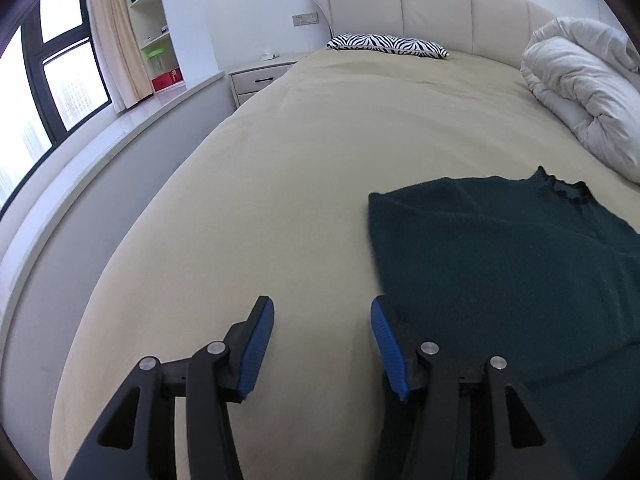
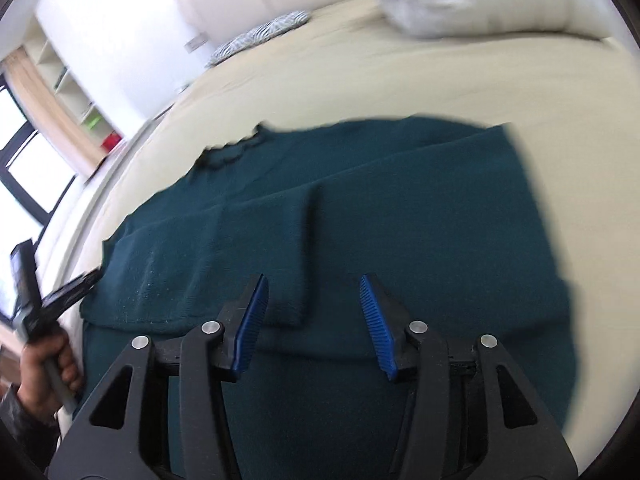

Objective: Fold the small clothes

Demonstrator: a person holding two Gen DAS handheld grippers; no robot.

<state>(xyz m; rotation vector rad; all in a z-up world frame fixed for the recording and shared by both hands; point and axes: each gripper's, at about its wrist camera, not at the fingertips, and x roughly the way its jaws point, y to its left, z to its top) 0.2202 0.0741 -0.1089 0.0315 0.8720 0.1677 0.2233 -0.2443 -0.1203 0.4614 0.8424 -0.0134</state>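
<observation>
A dark green knitted sweater [image 1: 500, 248] lies flat on the beige bed, its frilled collar at the far end. In the right wrist view the sweater [image 2: 380, 208] shows a folded panel laid across its body. My left gripper [image 1: 322, 312] hovers open over bare sheet just left of the sweater's edge, nothing between its blue pads. My right gripper [image 2: 314, 288] hangs open above the middle of the sweater, its pads apart and empty. The left gripper [image 2: 60, 292] and the hand holding it appear at the left edge of the right wrist view.
The beige bed sheet [image 1: 260, 184] spreads wide to the left and far side. A white duvet [image 1: 580, 88] is bundled at the far right. A zebra-print pillow [image 1: 388, 45] lies by the headboard. A nightstand [image 1: 260, 78] and a window ledge [image 1: 100, 136] run along the left.
</observation>
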